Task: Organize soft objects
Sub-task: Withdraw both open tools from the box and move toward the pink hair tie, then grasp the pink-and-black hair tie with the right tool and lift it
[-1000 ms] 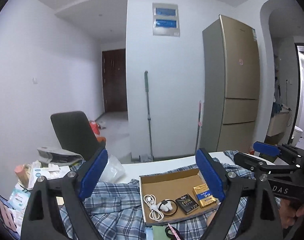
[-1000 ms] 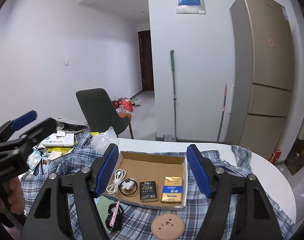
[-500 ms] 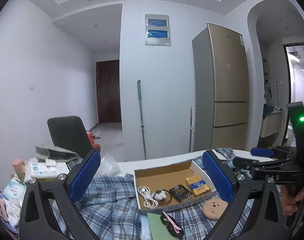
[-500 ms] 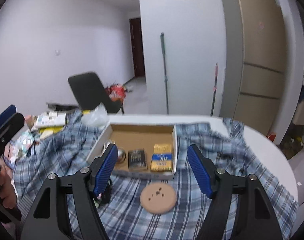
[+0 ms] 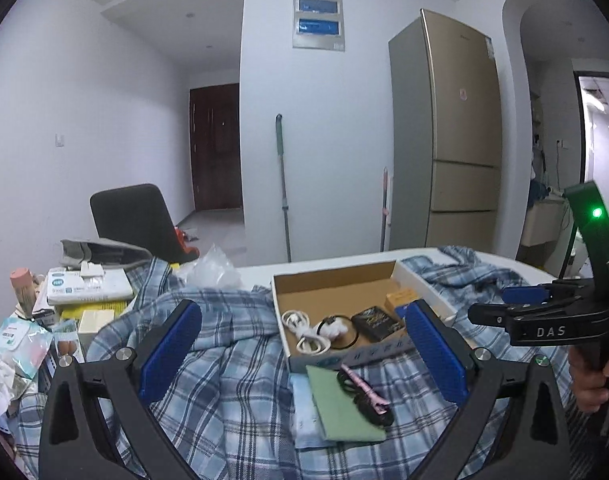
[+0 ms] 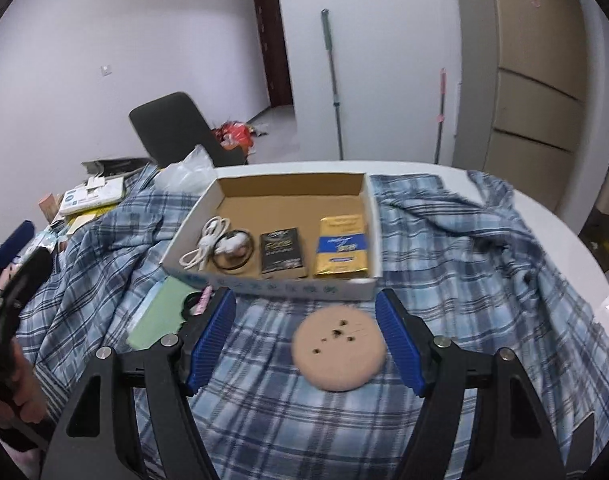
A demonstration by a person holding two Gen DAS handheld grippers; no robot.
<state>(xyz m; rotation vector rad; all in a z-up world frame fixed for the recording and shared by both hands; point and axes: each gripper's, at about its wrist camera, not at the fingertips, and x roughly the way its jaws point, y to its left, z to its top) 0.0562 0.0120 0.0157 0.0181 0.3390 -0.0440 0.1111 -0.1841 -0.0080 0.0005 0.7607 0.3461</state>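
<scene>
A blue plaid shirt (image 5: 232, 360) (image 6: 444, 280) lies crumpled over the white table. On it stands a shallow cardboard box (image 6: 288, 286) (image 5: 332, 280) holding a white cable, a black pack and a gold pack. A tan round pad (image 6: 339, 348) lies on the shirt in front of the box, between the open fingers of my right gripper (image 6: 305, 298), which hovers just above it without touching. A green cloth (image 5: 340, 412) (image 6: 164, 316) with black hair ties (image 5: 364, 392) lies left of the pad. My left gripper (image 5: 302, 320) is open and empty above the shirt.
Packets, boxes and a clear plastic bag (image 5: 212, 268) crowd the table's left end. A black chair (image 5: 132, 220) stands behind it. The table's rounded edge (image 6: 576, 240) runs at the right. A fridge (image 5: 444, 140) and a mop stand at the far wall.
Both grippers have sunk toward the table. The right one has tipped downward, so the round pad now lies between its fingers. Neither jaw opening has changed.
</scene>
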